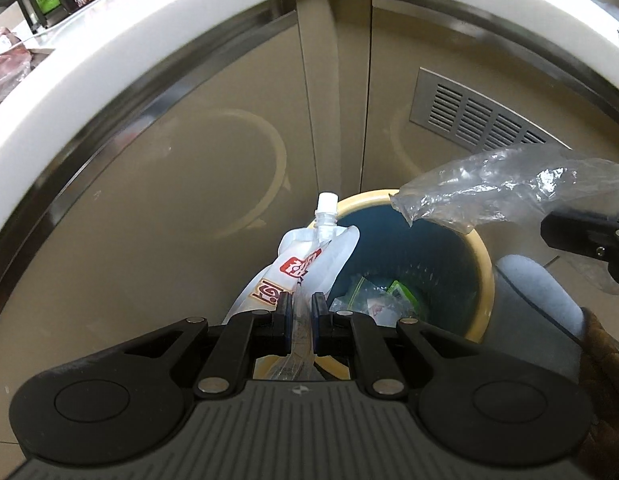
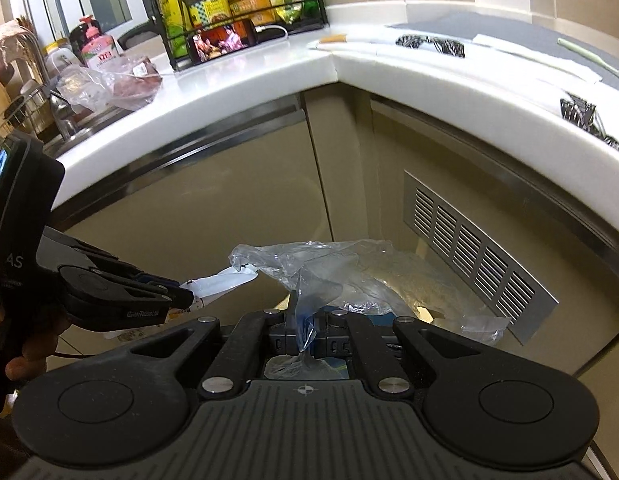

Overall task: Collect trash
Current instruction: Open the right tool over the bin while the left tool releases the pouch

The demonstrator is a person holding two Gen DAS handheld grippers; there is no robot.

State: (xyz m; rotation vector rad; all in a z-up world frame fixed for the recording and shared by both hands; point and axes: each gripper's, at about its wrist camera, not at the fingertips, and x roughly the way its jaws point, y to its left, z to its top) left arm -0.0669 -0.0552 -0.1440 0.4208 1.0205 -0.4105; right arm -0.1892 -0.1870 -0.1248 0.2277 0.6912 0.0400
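Left wrist: hand-held gripper (image 1: 301, 312) clamped on red-labelled spout pouch (image 1: 305, 260), lettering unreadable.

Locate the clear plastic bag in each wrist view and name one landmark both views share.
Left wrist view: clear plastic bag at the right edge, hanging over the bin.
Right wrist view: the bag at centre, pinched in the right gripper.
Shared landmark: metal vent grille on the cabinet.
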